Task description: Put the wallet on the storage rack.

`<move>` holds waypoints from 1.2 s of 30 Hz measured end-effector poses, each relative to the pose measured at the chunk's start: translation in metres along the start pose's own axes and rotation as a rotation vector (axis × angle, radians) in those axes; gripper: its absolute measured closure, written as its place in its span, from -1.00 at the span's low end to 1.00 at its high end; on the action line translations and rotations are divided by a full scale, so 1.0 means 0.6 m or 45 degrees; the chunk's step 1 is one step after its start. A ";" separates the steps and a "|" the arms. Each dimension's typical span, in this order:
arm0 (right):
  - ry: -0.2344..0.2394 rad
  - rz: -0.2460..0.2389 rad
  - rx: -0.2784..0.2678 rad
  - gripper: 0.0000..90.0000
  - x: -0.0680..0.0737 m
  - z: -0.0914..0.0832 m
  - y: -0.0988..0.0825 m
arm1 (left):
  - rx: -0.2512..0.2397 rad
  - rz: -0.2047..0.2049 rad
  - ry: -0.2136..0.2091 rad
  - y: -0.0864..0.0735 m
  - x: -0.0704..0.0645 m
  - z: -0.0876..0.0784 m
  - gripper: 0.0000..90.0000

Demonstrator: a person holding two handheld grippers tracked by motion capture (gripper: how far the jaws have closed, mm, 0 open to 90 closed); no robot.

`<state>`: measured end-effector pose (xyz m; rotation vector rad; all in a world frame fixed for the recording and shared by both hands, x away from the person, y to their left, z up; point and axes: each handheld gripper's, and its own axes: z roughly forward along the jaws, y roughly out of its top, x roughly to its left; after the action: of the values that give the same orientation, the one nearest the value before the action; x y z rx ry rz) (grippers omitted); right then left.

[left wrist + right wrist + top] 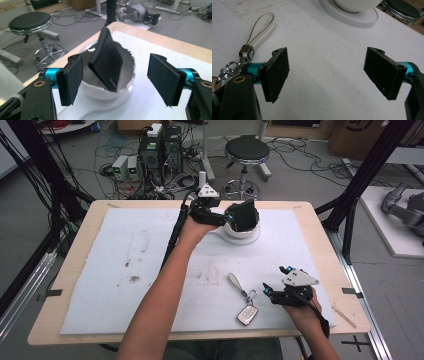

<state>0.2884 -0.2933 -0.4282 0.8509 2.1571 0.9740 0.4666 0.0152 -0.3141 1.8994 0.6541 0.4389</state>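
A workshop floor strewn with cables, computer boxes and a black stool [246, 150] is stretching out behind a wooden table [75, 250] that is wearing a white mat [145, 250].

From the high view, the left gripper [227, 217] is hovering at the far side of the mat, right beside a white bowl [245, 231] sitting on a round white base. A black wallet [243, 215] is standing tilted in the bowl, its top sticking out above the rim. The right gripper [272, 289] is resting near the front edge, just right of a car key [247, 314] with a pale strap, lying flat on the mat.

In the left gripper view, the jaws are standing wide apart on either side of the bowl [110, 92], touching nothing. The wallet [107, 63] is leaning inside the bowl, free of both pads.

In the right gripper view, the jaws are spread wide over bare mat, gripping nothing. The strap [260, 28] and metal ring of the key are lying just left of the left pad, and the bowl's base [359, 20] is sitting further off.
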 end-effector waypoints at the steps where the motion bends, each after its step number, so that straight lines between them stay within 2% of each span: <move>1: 0.004 -0.007 0.000 -0.54 0.000 0.002 0.001 | 0.008 0.009 -0.006 -0.006 -0.002 -0.006 -0.36; 2: 0.007 -0.008 0.000 -0.54 0.001 0.004 0.001 | 0.013 0.011 -0.007 -0.020 -0.003 -0.019 -0.37; 3: 0.007 -0.008 0.000 -0.54 0.001 0.004 0.001 | 0.013 0.011 -0.007 -0.020 -0.003 -0.019 -0.38; 7: 0.012 -0.011 0.012 -0.54 0.002 0.010 0.003 | -0.002 -0.027 -0.007 -0.044 -0.002 -0.049 -0.42; 10: 0.018 -0.016 0.010 -0.54 0.002 0.011 0.003 | -0.040 -0.079 -0.059 -0.063 0.000 -0.073 -0.43; 14: 0.012 -0.008 0.013 -0.54 0.001 0.008 0.002 | -0.036 -0.080 -0.095 -0.084 -0.003 -0.105 -0.46; 20: 0.010 0.001 0.015 -0.54 -0.003 0.009 0.001 | -0.020 -0.051 -0.100 -0.109 -0.008 -0.146 -0.48; 23: 0.006 0.004 0.017 -0.54 -0.004 0.010 0.001 | -0.040 -0.083 -0.117 -0.131 -0.004 -0.168 -0.49; 25: 0.005 0.012 0.022 -0.54 -0.005 0.012 0.002 | -0.058 -0.103 -0.116 -0.151 -0.002 -0.185 -0.50; 28: 0.004 0.033 0.031 -0.54 -0.006 0.017 0.003 | -0.069 -0.121 -0.087 -0.182 0.001 -0.211 -0.50; 32: 0.011 0.040 0.029 -0.54 -0.004 0.022 0.007 | -0.064 -0.157 -0.057 -0.222 0.004 -0.240 -0.51; 36: 0.020 0.034 0.033 -0.54 -0.004 0.028 0.009 | -0.085 -0.194 -0.082 -0.241 0.008 -0.268 -0.54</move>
<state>0.3040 -0.2856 -0.4326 0.8892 2.1813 0.9707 0.3437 0.1794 -0.3825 1.7789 0.7272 0.2974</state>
